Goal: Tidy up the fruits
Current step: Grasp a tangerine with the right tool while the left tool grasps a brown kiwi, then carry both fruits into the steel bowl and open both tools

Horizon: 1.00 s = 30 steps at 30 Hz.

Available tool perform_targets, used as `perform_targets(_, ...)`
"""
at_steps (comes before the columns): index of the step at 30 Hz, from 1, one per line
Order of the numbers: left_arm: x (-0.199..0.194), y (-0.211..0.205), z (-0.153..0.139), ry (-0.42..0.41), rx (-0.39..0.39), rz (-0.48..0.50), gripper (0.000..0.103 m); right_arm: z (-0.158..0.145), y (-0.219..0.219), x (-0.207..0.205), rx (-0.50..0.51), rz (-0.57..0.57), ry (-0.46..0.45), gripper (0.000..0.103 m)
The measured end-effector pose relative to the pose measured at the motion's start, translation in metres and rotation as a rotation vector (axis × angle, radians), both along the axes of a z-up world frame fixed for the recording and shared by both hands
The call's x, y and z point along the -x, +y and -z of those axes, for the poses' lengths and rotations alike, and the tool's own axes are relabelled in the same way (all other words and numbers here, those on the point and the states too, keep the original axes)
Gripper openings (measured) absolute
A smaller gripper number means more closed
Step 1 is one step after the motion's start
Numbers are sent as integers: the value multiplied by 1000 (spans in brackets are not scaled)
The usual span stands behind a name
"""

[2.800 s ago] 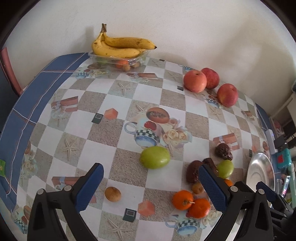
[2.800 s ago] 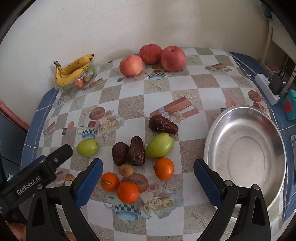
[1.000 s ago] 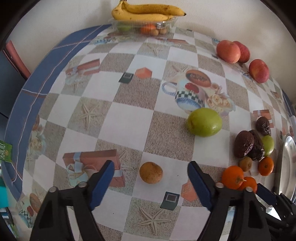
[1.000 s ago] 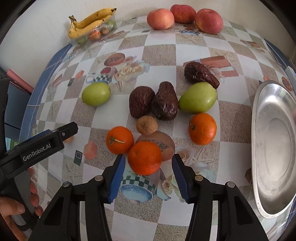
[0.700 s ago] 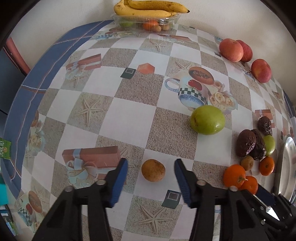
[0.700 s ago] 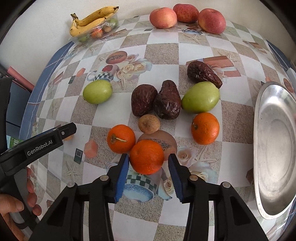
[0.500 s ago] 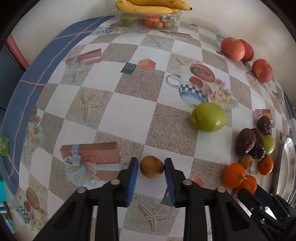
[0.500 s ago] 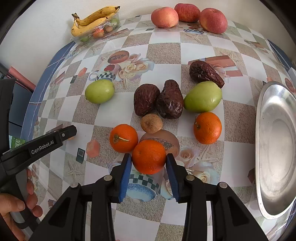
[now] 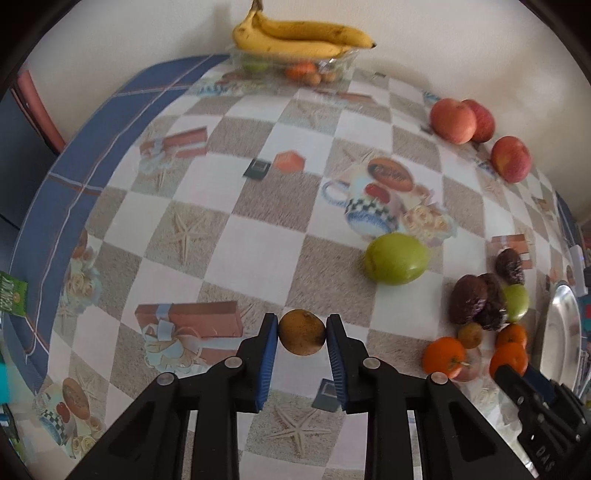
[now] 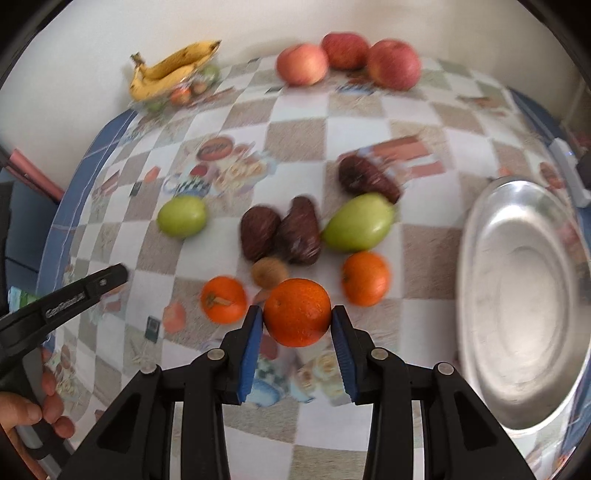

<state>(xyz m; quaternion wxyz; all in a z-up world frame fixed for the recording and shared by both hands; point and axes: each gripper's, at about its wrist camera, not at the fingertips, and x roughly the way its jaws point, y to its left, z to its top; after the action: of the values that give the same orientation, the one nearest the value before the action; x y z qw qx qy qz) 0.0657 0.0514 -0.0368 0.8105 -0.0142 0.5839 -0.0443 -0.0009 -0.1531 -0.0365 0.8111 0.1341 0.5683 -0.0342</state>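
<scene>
The left tongs (image 9: pixel 302 332) are clamping a small brown fruit (image 9: pixel 301 331) and the right tongs (image 10: pixel 297 323) are gripping an orange (image 10: pixel 297 312) — both above the checkered desk (image 9: pixel 258 236). Just beyond the orange, dark fruits (image 10: pixel 280 232) are lying clustered; the steel bowl (image 10: pixel 524 302) is sitting right of it.

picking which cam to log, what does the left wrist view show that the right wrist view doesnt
Only the left wrist view: the left gripper shut on a small brown fruit.

Only the right wrist view: the right gripper shut on an orange, the whole steel bowl, a hand.

Both: bananas, three apples, green and dark fruits, checkered tablecloth.
</scene>
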Motion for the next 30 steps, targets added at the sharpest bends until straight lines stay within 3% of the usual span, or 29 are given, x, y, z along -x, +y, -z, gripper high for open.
perform_targets(10,3,-19,-18,-53,12,36,29,-20,-40,5,68,114,-42,39)
perform_targets(17,11,-53,-33,-86,26,117,29,-27,-68,10,83,198,-52,39)
perform_targets(22,17,-90,-38,-82,23,200,29,-31,-89,14,79,253,-58,39)
perform_targets(30,40,-179,-35,-46,67,417,29,-38,-144,29,116,395,-63,39)
